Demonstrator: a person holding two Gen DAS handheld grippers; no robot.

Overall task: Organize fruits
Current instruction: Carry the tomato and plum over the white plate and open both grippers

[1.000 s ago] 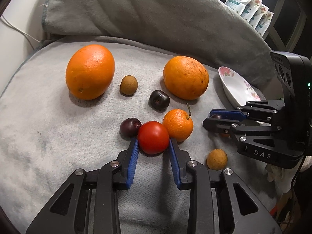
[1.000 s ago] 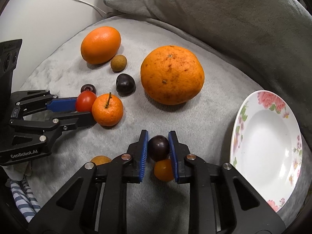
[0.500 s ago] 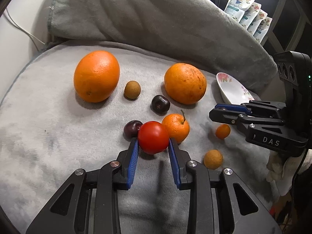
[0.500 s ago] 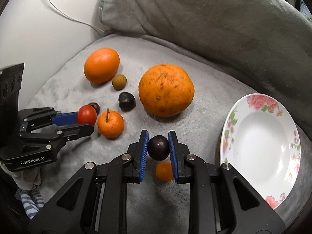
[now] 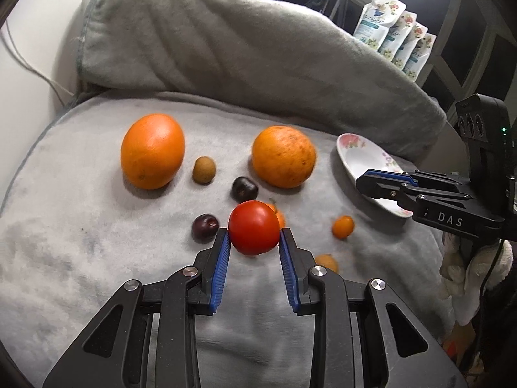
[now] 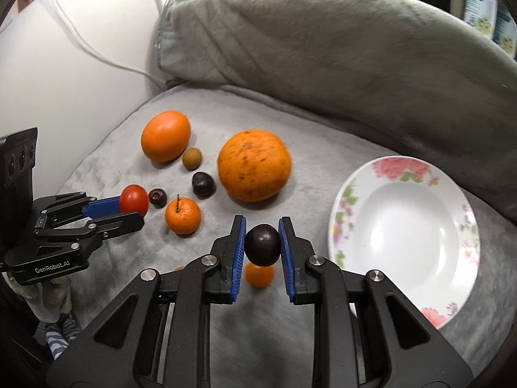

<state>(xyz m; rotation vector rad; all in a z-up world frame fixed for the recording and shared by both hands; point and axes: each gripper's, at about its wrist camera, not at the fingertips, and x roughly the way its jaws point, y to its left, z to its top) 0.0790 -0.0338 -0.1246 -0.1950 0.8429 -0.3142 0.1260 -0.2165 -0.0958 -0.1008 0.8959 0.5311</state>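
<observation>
My left gripper point(image 5: 254, 237) is shut on a red tomato point(image 5: 254, 227) and holds it above the grey blanket point(image 5: 64, 226); it also shows in the right wrist view point(image 6: 131, 208). My right gripper point(image 6: 262, 237) is shut on a dark plum point(image 6: 262, 244), raised to the left of the white flowered plate point(image 6: 404, 236); it also shows in the left wrist view point(image 5: 365, 179). Two large oranges point(image 5: 152, 155) point(image 5: 283, 156), a mandarin point(image 6: 182, 215), two dark plums point(image 5: 244, 189) point(image 5: 205, 224), a longan point(image 5: 203, 169) and a kumquat point(image 5: 343, 226) lie on the blanket.
A thick grey cushion point(image 5: 242, 51) rises behind the fruit. Refill pouches point(image 5: 392, 38) stand at the back right. A white wall with a cable point(image 6: 80, 42) is on the left. Another small orange fruit point(image 5: 327, 262) lies by my left gripper's right finger.
Both grippers have risen from the blanket with their fruit. The tomato has left the mandarin's side. The right gripper with its plum has moved towards the plate.
</observation>
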